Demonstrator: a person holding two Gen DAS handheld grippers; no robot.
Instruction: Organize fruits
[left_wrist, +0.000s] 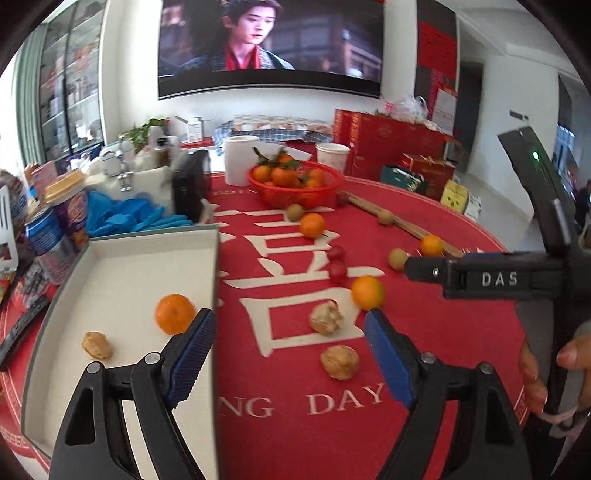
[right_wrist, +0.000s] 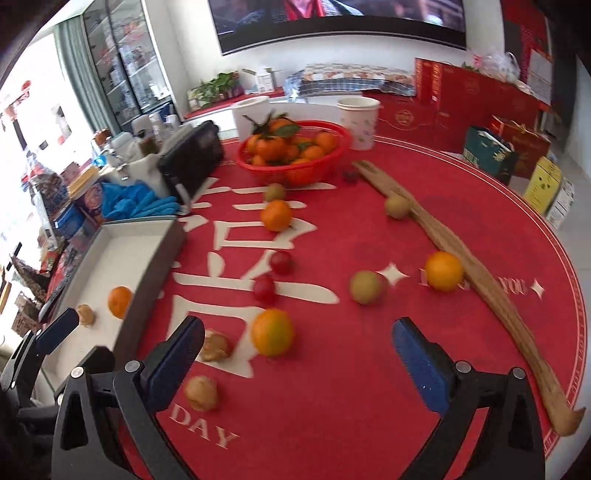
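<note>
My left gripper (left_wrist: 290, 334) hangs wide open and empty over the right edge of a shallow white tray (left_wrist: 122, 258). Inside the tray, an orange (left_wrist: 174, 314) lies just beside my left finger, with a walnut (left_wrist: 96, 345) nearer and to its left. On the red tablecloth (left_wrist: 443, 350), two more walnuts (left_wrist: 340, 362) rest between my fingers, untouched. My right gripper (right_wrist: 295, 360) is also wide open and holds nothing. A loose orange (right_wrist: 272, 332) sits just beyond its fingers, left of centre. Farther off stands a red basket (right_wrist: 295, 168) of oranges.
</note>
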